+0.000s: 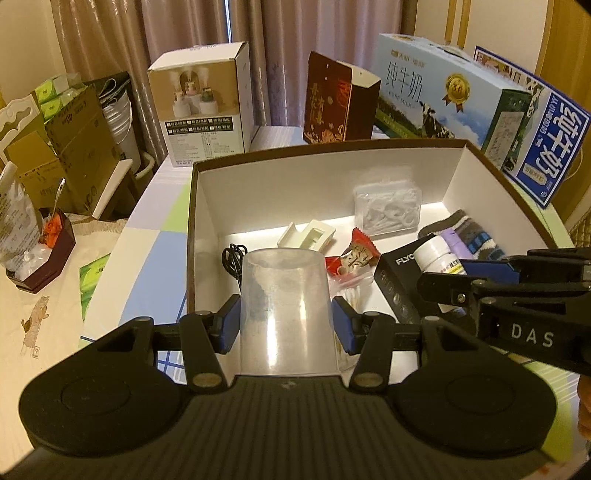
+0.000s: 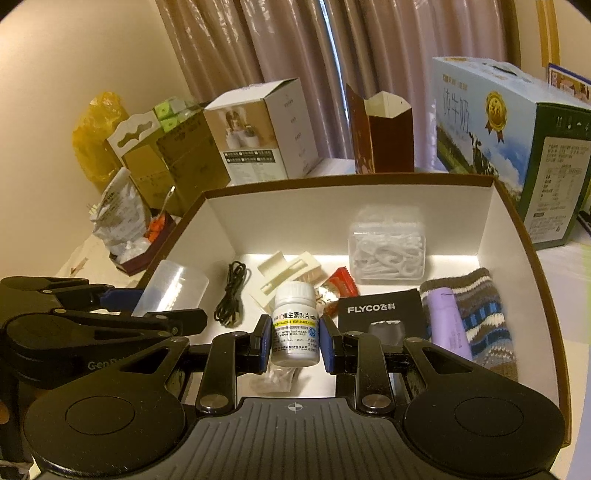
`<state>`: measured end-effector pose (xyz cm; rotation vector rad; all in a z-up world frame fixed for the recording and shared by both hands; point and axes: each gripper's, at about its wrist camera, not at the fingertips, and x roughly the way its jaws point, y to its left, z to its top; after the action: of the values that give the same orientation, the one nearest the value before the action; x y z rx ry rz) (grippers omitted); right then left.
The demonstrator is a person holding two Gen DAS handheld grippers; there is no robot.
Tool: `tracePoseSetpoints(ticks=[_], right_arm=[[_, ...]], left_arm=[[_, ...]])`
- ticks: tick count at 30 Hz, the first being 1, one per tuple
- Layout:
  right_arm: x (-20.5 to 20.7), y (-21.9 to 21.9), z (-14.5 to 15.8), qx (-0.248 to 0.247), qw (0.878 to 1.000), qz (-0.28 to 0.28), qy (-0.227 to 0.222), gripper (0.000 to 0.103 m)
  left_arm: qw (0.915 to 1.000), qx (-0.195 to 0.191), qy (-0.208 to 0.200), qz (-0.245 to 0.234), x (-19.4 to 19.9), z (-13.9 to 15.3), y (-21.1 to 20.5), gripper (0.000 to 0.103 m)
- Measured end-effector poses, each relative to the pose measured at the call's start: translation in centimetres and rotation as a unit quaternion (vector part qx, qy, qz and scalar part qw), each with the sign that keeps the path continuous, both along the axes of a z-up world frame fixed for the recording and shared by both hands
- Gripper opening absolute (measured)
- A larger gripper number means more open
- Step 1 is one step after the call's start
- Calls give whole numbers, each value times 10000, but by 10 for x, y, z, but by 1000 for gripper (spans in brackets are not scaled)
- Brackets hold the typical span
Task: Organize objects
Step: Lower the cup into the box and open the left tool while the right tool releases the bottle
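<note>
Clear plastic cup (image 1: 284, 306), frosted and inverted, clamped between left gripper (image 1: 284, 321) pads at lower centre, over box (image 1: 491, 166) near edge. White pill bottle (image 2: 295, 325) upright, pinched in right gripper (image 2: 293, 343) at centre. Box already holding cable (image 2: 232, 295), floss picks (image 2: 388, 247), sock (image 2: 484, 317). Two items unplaced.

Beyond the table stand a blue milk carton (image 1: 443, 88), a humidifier box (image 1: 203, 107) and brown curtains (image 1: 207, 26).

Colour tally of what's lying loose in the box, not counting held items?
Black: 2, coiled cable, FLYCO carton
Clear: 2, plastic floss-pick case, cotton-swab bag
Red: 1, sweet wrapper
Cream: 1, plastic hair clip
Purple: 1, tube
Striped: 1, knit sock
Total: 8
</note>
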<state>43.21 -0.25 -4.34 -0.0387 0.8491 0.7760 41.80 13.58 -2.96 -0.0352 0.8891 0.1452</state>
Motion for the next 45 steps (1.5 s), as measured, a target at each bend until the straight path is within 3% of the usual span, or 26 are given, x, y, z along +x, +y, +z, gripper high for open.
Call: tracePoseSetpoints(ticks=[17, 21, 38, 45], right_arm=[[12, 5, -9, -40, 9998, -95, 148, 24], [13, 6, -10, -43, 9998, -93, 166, 24], [16, 11, -16, -59, 9996, -93, 257, 25], [19, 14, -14, 14, 9997, -123, 229, 25]], left_arm=[[9998, -73, 185, -60, 19, -17, 5, 47], [9999, -39, 154, -62, 19, -17, 5, 57], [9999, -35, 144, -59, 20, -16, 9, 60], [9999, 7, 124, -32, 20, -15, 13, 68]])
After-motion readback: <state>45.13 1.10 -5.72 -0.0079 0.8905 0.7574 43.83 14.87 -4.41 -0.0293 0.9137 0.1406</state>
